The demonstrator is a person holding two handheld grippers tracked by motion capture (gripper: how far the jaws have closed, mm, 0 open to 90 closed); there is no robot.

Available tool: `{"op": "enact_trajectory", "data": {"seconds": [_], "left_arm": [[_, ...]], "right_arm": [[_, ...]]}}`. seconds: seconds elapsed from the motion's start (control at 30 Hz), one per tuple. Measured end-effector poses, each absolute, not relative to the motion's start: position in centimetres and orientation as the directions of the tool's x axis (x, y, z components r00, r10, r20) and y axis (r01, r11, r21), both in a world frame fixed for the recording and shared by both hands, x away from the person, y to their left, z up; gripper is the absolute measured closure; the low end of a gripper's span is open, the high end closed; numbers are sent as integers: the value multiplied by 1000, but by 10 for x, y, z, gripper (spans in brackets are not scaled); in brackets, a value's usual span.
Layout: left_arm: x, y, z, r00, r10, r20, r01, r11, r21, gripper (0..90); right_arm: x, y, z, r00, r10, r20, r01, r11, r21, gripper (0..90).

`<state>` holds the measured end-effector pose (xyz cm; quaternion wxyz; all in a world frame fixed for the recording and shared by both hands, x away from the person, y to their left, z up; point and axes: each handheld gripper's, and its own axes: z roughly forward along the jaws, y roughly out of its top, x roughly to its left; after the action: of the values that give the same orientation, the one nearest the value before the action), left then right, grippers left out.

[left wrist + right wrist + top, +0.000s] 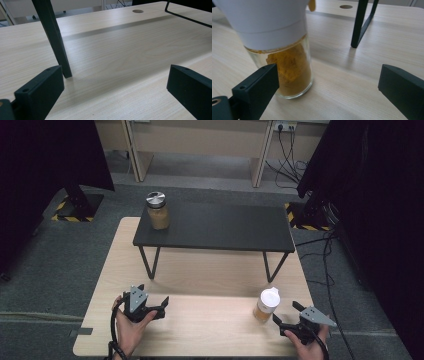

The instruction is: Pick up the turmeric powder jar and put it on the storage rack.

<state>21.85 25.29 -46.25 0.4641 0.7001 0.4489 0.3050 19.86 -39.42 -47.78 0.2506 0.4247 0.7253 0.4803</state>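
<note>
Although the white-capped spice jar (pixel 284 62) stands just ahead of the right gripper (pixel 328 82), nothing has hold of it: the jaws stand spread wide, the left one just beside the glass near its base and the right one well apart from it, the pads pressing on nothing. In the high view the jar (pixel 265 304) sits on the light wooden table (pixel 200 325) in front of the black metal shelf (pixel 215 226), near that shelf's right leg, with the right gripper (pixel 285 316) just to its right. The left gripper (pixel 152 304) rests in front of the shelf's left leg, its jaws likewise wide open and empty. A second jar with a metal lid (pixel 157 210) stands on the left end of the shelf. The spice jar looks like clear glass, roughly half full of yellow-orange powder, so I judge it stiff, smooth, fairly light and breakable if knocked over. The broad white plastic cap overhangs the body and makes it somewhat top-heavy. The best hold is probably across the straight glass wall below the cap, jaws level and squarely opposed, closing gently so the smooth side does not slip or tip.
</note>
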Motion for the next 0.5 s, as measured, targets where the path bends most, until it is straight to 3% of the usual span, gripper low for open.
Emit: {"op": "enact_trajectory", "data": {"seconds": [0.5], "left_arm": [[217,253,-462,413,910,11,337,-164,927,2]], "right_arm": [[197,-385,-470,-595,804,10,330,233,915,40]]}}
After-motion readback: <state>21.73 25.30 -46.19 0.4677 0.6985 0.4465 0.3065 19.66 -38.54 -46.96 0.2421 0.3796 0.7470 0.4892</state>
